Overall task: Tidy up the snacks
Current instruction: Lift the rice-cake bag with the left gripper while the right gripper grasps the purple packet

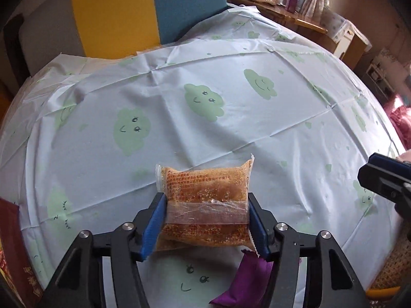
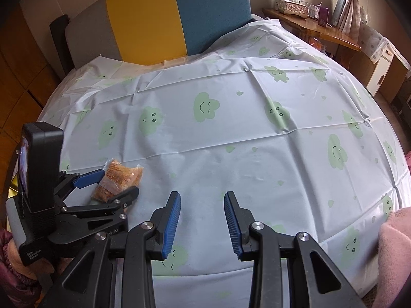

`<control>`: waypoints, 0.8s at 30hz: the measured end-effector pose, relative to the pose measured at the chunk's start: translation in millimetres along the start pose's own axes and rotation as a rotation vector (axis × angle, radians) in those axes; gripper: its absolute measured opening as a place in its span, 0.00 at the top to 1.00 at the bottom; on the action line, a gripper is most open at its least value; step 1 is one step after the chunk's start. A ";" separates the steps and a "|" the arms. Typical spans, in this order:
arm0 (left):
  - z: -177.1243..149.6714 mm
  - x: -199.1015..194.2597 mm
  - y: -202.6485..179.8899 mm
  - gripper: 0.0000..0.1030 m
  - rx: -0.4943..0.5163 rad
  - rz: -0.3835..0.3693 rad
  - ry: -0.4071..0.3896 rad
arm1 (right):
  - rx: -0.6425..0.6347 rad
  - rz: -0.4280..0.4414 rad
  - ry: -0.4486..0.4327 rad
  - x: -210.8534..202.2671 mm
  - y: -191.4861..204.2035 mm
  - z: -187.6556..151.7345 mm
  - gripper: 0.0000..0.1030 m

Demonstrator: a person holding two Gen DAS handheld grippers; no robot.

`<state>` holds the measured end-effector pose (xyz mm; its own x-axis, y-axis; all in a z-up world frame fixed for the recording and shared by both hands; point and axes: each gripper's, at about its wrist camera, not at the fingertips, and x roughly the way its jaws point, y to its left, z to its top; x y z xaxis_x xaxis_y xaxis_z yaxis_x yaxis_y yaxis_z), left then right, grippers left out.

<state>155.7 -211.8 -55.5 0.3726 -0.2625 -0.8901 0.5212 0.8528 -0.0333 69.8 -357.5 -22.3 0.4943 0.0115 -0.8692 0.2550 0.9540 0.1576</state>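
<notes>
My left gripper [image 1: 205,205] is shut on a clear-wrapped orange-brown snack packet [image 1: 205,195], held just above the table near its front edge. The same packet [image 2: 118,179] and left gripper [image 2: 115,182] show at the left of the right wrist view. A purple snack packet [image 1: 246,279] lies on the cloth under the left gripper's right finger. My right gripper [image 2: 203,200] is open and empty, low over the cloth to the right of the left gripper; its tip [image 1: 380,177] shows at the right edge of the left wrist view.
The round table [image 2: 231,138] carries a pale cloth with green smiling clouds. A dark red box [image 1: 12,251] sits at its left front edge. A yellow-and-blue chair back [image 2: 177,12] stands behind. A wooden shelf [image 2: 316,28] with boxes is at far right.
</notes>
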 end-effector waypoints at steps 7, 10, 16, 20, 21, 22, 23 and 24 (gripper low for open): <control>-32.1 -39.6 43.0 0.41 -0.083 0.147 -0.081 | -0.038 0.014 0.028 5.3 7.5 -3.5 0.66; -59.3 -53.0 53.2 0.41 -0.078 0.209 -0.089 | -0.087 0.088 0.067 10.0 19.3 -7.5 0.65; -107.6 -66.5 58.9 0.41 -0.118 0.261 -0.086 | -0.221 0.278 0.210 24.0 55.3 -27.4 0.62; -127.9 -58.4 62.0 0.40 -0.145 0.252 -0.066 | -0.281 0.383 0.330 34.3 75.3 -43.4 0.59; -131.1 -59.7 60.7 0.40 -0.139 0.256 -0.086 | -0.298 0.380 0.340 34.9 79.6 -46.8 0.58; -132.5 -59.0 59.3 0.40 -0.133 0.260 -0.091 | -0.309 0.375 0.344 35.4 83.0 -49.5 0.58; -133.3 -58.8 58.4 0.40 -0.131 0.261 -0.098 | -0.309 0.376 0.350 36.4 85.1 -51.2 0.58; -134.0 -58.2 58.7 0.40 -0.135 0.257 -0.102 | -0.297 0.380 0.355 37.8 85.6 -51.1 0.57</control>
<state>61.7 -86.0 -66.5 0.5580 -0.0681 -0.8270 0.2958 0.9475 0.1215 67.8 -260.1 -65.6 0.1844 0.4189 -0.8891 -0.1540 0.9058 0.3948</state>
